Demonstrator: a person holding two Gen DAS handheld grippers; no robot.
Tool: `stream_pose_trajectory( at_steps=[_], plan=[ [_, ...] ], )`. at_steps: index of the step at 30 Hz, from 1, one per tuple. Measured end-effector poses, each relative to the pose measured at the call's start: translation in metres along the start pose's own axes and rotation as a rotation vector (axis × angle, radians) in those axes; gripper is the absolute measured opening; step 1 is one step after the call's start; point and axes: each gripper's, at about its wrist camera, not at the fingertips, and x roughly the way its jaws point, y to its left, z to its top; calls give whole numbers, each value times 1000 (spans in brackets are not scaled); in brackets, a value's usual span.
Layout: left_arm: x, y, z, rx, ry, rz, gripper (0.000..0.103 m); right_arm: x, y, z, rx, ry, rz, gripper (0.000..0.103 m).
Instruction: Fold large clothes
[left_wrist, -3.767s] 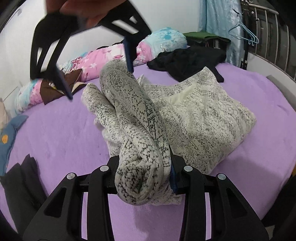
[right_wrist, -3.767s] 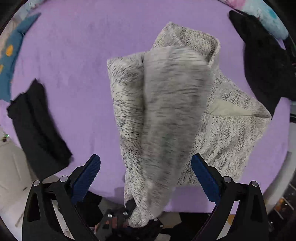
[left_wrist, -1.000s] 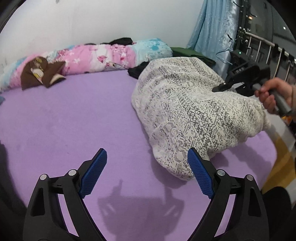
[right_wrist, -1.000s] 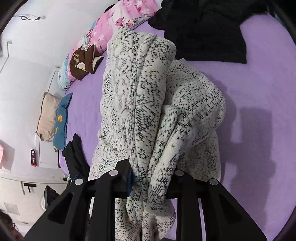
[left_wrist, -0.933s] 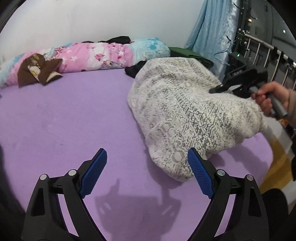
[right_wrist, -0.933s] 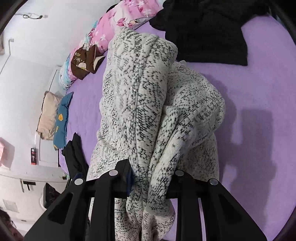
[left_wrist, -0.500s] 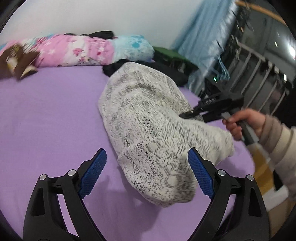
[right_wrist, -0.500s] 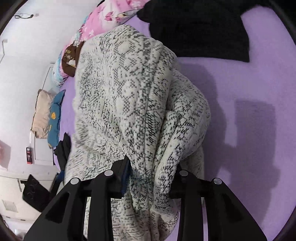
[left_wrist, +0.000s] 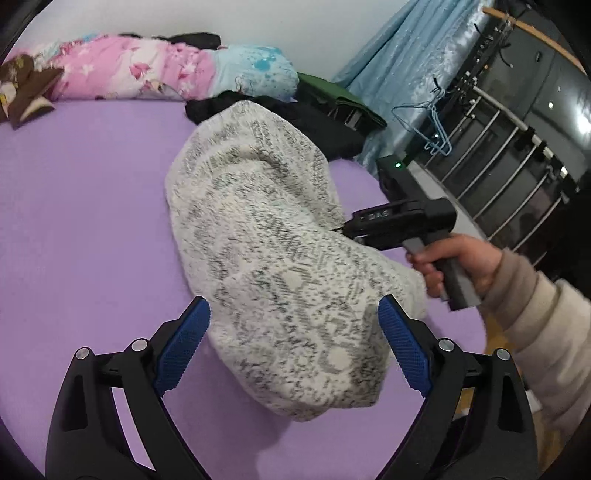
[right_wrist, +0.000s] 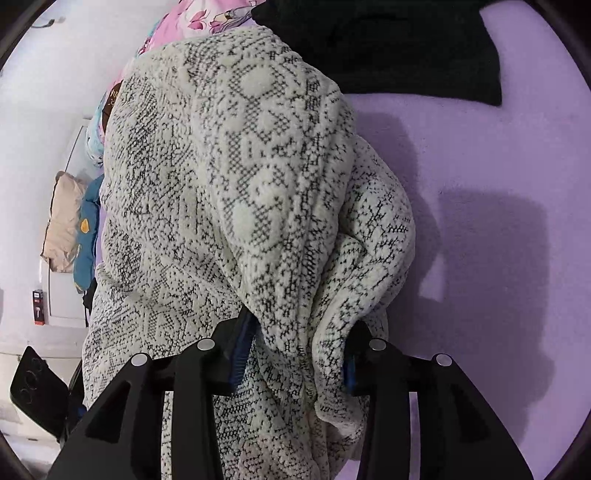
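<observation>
A cream fleece garment with a black knitted pattern (left_wrist: 273, 258) lies bunched in a long heap on the purple bed (left_wrist: 92, 221). My left gripper (left_wrist: 295, 347) is open, and the near end of the heap sits between its blue pads without touching them. My right gripper (right_wrist: 295, 343) has a thick bunch of the garment (right_wrist: 258, 184) between its pads; its jaws are opening, and the fabric still fills the gap and touches both pads. In the left wrist view, a hand (left_wrist: 454, 258) holds that gripper at the heap's right side, with its fingertips buried under the fabric.
A black garment (right_wrist: 388, 48) lies on the bed beyond the heap. A pink and blue floral bolster (left_wrist: 166, 70) runs along the wall, next to a green item (left_wrist: 332, 96). A blue curtain, hangers and a metal rail (left_wrist: 498, 122) stand at the right, off the bed's edge.
The right gripper has come down with the garment, whose heap now rests lower on the bed, and its jaws have widened. The left gripper has swung right, bringing the heap's end between its open fingers.
</observation>
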Motion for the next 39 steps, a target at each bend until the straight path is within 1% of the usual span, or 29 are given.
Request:
stream_pose_trajectory(
  at_steps=[3,4,6,7,8,9,12,13,14,16,19,21,23,24,27,30,32,35,37,39],
  plan=[
    [-3,-3,6,-2,-40,-26,90,-1,1,-6,-5,-18,-17,39],
    [-1,-4,10,-6,-52,-18,92,-1,2,-11,-6,-21,-19,39],
    [9,-7,16,3,-24,24,93,-5,1,-16,0,-32,-30,40],
    [17,-10,16,25,-1,60,94,-8,-5,-17,2,-37,-38,43],
    [22,-12,15,41,9,79,95,-9,-4,-20,-3,-44,-57,49],
    [24,-11,14,34,9,74,96,-12,-1,-23,-12,-52,-88,51],
    [33,-4,6,-10,47,46,98,-28,11,-29,-32,-61,-156,64],
    [34,-4,5,-10,49,46,98,-38,15,-29,-42,-73,-189,71],
    [35,-5,2,3,49,57,98,-44,20,-31,-52,-83,-212,73],
    [34,-8,0,19,45,75,98,-67,33,-31,-79,-111,-237,74],
    [31,-8,-4,9,43,86,98,-103,65,-25,-124,-192,-270,85],
    [32,-7,-6,-1,44,84,98,-119,97,-16,-165,-242,-264,86],
    [32,-7,-7,3,44,86,98,-126,121,-5,-187,-260,-260,90],
    [31,-8,-8,10,42,94,98,-123,136,1,-200,-265,-270,90],
    [27,-8,-9,16,38,112,98,-105,164,21,-217,-245,-287,90],
    [26,-10,-11,1,35,131,98,-85,181,34,-189,-236,-252,90],
    [26,-13,-12,18,29,145,98,-73,187,42,-160,-223,-242,90],
    [26,-14,-11,29,33,149,98,-53,188,51,-95,-180,-186,90],
    [26,-14,-12,27,35,150,98,-37,186,57,-72,-148,-208,90],
    [25,-15,-13,34,34,158,98,-22,182,68,-71,-127,-256,90]
  ],
)
